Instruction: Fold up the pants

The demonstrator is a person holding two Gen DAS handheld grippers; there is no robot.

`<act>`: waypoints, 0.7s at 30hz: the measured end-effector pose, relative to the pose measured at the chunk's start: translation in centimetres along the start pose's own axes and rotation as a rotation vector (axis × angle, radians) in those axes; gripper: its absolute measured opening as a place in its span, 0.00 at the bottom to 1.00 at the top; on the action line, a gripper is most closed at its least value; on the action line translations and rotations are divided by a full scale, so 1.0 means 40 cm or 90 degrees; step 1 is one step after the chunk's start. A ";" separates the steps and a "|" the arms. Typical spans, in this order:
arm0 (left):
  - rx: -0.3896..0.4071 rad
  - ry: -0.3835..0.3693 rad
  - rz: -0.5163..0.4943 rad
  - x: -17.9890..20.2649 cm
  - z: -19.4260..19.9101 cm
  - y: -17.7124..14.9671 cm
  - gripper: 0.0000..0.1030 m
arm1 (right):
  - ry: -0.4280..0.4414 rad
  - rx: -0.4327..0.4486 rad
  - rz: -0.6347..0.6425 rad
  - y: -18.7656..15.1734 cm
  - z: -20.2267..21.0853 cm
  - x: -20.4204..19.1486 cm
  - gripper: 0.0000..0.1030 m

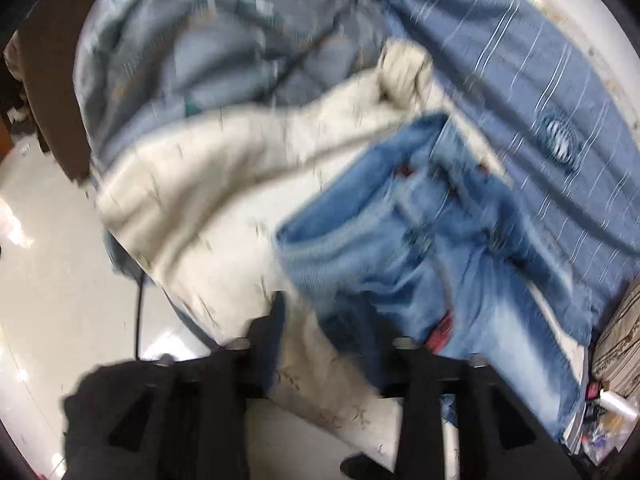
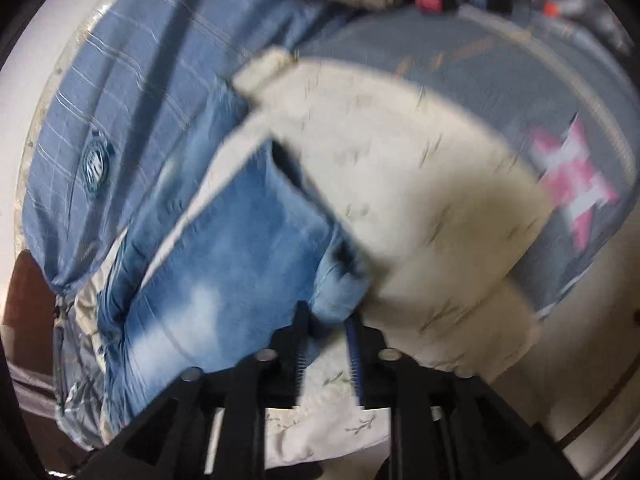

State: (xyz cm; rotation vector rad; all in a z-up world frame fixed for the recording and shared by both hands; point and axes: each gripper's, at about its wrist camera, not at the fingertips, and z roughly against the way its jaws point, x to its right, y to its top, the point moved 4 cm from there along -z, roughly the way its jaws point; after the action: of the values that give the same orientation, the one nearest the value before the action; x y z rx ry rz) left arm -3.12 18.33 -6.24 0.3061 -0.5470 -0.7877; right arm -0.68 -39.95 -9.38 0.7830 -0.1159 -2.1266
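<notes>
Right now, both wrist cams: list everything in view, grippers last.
jeans: 1, washed blue denim, lying on the cream cloth; bunched denim sits between the right gripper's fingers in the right wrist view.
cream cloth: 1, off-white with small sprig print, spread under the jeans, one corner bunched.
striped bedcover: 1, blue with thin white lines and a round badge, under both.
grey-blue blanket: 1, faded grey-blue, beyond the cream cloth; pink-white patch in the right view.
pillow: 1, beige patterned, right edge.
floor: pale, glossy, lower left.
left gripper: 1, black, fingers apart over the jeans' edge; grip unclear from blur.
right gripper: 1, black, closed on the jeans.
</notes>
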 end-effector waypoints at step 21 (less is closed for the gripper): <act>-0.023 -0.016 -0.216 0.178 -0.095 -0.009 0.74 | 0.089 -0.001 0.060 0.053 -0.015 -0.103 0.61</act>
State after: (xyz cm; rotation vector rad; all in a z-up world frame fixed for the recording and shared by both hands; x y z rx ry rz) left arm 2.96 13.06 -7.05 0.3615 -0.5100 -1.1292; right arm 2.97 -38.11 -7.08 0.9047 -0.0759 -1.9775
